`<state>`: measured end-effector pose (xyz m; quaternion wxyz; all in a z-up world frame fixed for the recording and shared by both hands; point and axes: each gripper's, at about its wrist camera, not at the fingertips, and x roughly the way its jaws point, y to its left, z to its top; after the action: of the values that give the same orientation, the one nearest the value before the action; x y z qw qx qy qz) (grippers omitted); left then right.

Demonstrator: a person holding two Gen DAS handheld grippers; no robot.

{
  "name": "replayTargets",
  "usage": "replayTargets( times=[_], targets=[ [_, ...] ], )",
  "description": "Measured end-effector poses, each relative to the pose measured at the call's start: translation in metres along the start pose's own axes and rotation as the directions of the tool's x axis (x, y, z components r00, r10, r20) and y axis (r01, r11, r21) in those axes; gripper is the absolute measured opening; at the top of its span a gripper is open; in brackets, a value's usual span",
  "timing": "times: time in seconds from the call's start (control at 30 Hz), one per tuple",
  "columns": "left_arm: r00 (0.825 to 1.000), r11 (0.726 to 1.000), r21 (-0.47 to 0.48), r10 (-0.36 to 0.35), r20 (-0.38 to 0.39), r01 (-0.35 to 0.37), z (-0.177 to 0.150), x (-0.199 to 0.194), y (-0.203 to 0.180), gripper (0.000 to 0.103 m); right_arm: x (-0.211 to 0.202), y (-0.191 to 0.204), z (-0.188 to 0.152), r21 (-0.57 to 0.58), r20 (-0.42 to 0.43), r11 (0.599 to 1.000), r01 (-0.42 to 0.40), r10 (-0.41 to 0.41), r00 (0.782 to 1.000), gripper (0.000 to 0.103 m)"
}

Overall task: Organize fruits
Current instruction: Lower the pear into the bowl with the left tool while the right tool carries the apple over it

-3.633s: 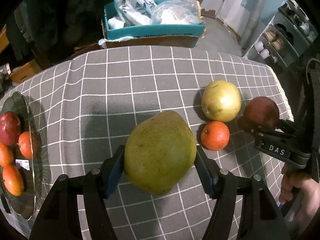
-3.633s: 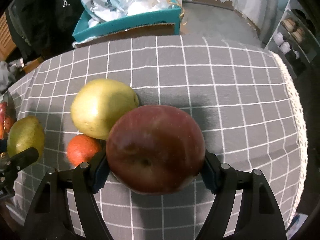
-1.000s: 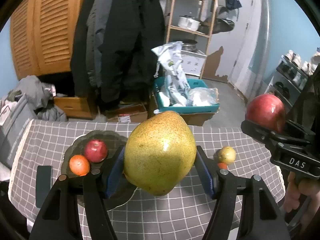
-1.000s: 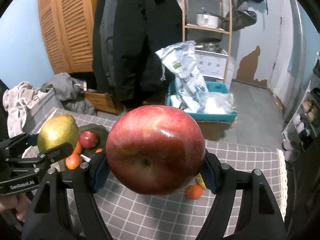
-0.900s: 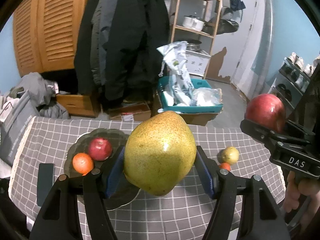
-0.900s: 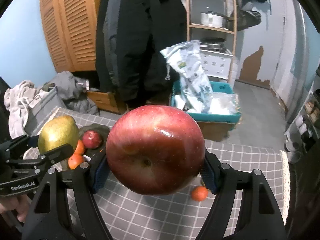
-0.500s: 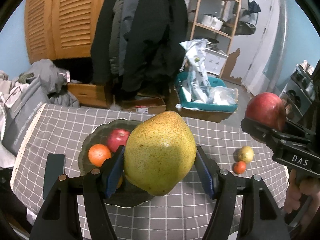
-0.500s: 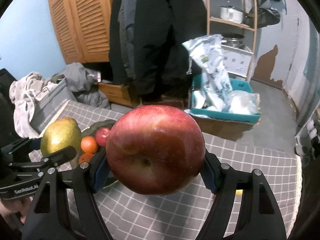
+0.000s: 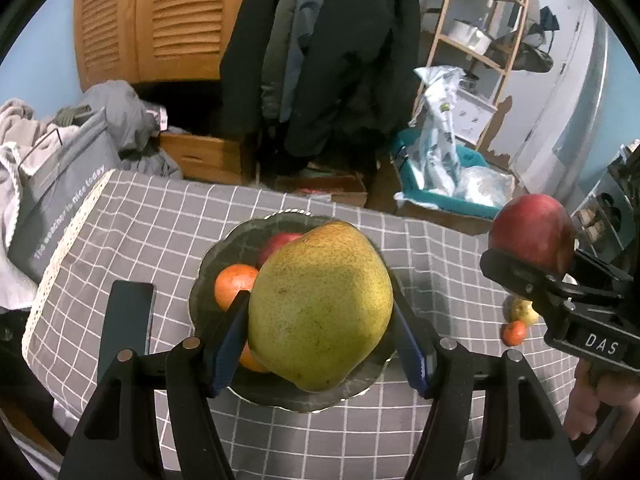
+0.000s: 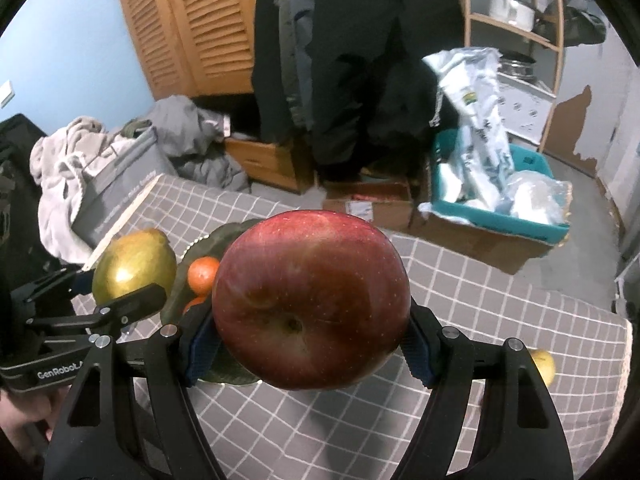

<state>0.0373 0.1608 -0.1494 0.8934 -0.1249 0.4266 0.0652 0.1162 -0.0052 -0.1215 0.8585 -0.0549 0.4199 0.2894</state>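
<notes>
My left gripper (image 9: pixel 320 320) is shut on a large green-yellow pear (image 9: pixel 320 304) and holds it above a dark glass plate (image 9: pixel 208 264) on the checked table. The plate holds a red apple (image 9: pixel 276 242) and oranges (image 9: pixel 232 284). My right gripper (image 10: pixel 308 340) is shut on a big red apple (image 10: pixel 312 300), held high to the right; it also shows in the left wrist view (image 9: pixel 532 236). A small yellow pear (image 9: pixel 522 312) and an orange (image 9: pixel 514 332) lie on the table at the right. The plate (image 10: pixel 216 240) shows behind the apple.
A black phone (image 9: pixel 126 320) lies on the grey checked tablecloth (image 9: pixel 160 220) left of the plate. Beyond the table are a grey bag (image 9: pixel 60 184), a teal box with bags (image 9: pixel 448 184), hanging coats (image 9: pixel 332 52) and a wooden shelf (image 9: pixel 480 40).
Both grippers have carried their fruit up from the table and leftward. The plate now sits right under the pear; the loose pear and orange have slid off to the right.
</notes>
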Motion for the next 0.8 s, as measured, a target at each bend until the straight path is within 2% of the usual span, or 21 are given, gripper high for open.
replayTargets(
  times=[0.4, 0.57, 0.8],
  targets=[
    [0.992, 0.997, -0.074, 0.003, -0.125, -0.012, -0.009, 0.055, 0.028, 0.069, 0.050, 0.002, -0.006, 0.021, -0.079, 0.999, -0.026, 0.028, 0.996, 0.076],
    [0.986, 0.996, -0.092, -0.006, -0.167, -0.010, -0.016, 0.072, 0.031, 0.069, 0.070, -0.003, -0.011, 0.049, -0.122, 0.998, -0.050, 0.055, 0.991, 0.076],
    [0.980, 0.996, -0.087, -0.007, -0.200, -0.011, -0.020, 0.086, 0.028, 0.069, 0.082, -0.009, -0.015, 0.073, -0.149, 0.997, -0.040, 0.051, 0.987, 0.076]
  ],
)
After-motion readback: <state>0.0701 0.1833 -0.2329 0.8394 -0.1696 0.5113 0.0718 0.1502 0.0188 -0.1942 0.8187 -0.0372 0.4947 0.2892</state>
